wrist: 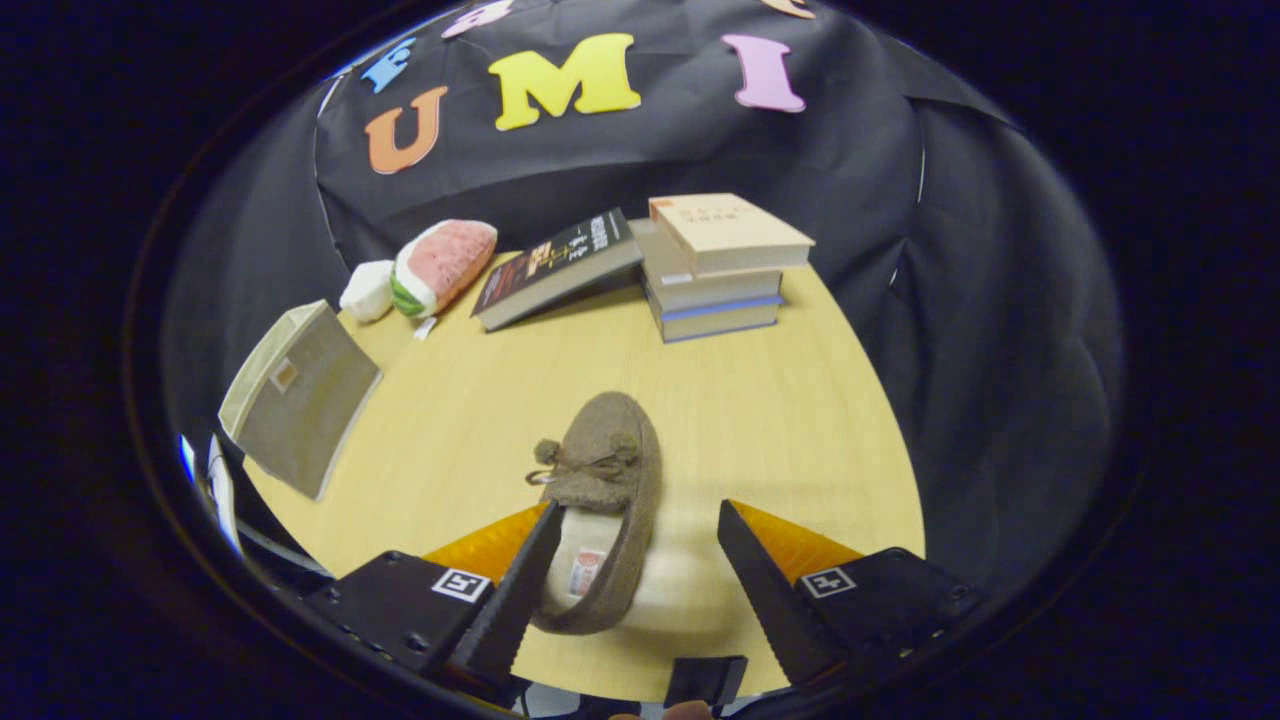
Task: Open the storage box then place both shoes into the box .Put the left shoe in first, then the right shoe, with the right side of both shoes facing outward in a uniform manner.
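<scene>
A brown fuzzy slipper (605,480) with a small bow lies on the wooden table (760,420), toe pointing away from me. Its heel end sits between my fingers, close against the left finger (520,590), with a wide gap to the right finger (765,590). My gripper (640,525) is open and neither finger presses on the shoe. The beige storage box (300,395) stands at the table's left edge, well beyond and left of the fingers, and I cannot tell whether it is open.
At the back of the table a stack of books (715,265) has a dark book (555,268) leaning against it. A watermelon-slice plush toy (440,265) and a white plush piece (368,290) lie at the back left.
</scene>
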A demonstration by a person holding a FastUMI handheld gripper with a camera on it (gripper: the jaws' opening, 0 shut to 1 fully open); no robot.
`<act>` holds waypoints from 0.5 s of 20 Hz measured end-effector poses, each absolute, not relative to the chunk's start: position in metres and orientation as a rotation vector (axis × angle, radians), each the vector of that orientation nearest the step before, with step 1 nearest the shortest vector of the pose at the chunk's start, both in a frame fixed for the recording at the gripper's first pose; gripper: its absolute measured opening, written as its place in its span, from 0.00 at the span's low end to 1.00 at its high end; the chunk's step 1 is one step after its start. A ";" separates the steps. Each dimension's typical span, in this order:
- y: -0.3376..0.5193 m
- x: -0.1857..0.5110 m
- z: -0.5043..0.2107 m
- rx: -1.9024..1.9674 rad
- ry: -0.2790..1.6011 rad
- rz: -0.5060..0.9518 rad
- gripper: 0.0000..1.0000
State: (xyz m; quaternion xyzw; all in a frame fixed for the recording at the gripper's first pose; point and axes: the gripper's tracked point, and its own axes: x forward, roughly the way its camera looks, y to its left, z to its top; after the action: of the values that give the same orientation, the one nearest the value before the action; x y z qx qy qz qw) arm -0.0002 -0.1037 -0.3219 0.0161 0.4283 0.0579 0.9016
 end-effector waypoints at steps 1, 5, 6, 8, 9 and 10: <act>-0.104 0.000 -0.335 0.038 0.912 0.124 0.96; -0.106 0.004 -0.362 0.089 0.987 0.104 0.87; -0.107 0.005 -0.365 0.102 1.007 0.099 0.78; -0.105 0.007 -0.371 0.138 1.038 0.097 0.58; -0.103 0.008 -0.373 0.165 1.047 0.102 0.48; -0.100 0.008 -0.374 0.189 1.059 0.101 0.38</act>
State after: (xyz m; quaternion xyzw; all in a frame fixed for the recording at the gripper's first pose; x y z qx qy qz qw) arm 0.0075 -0.1004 -0.3743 0.0901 0.5043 0.0479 0.8575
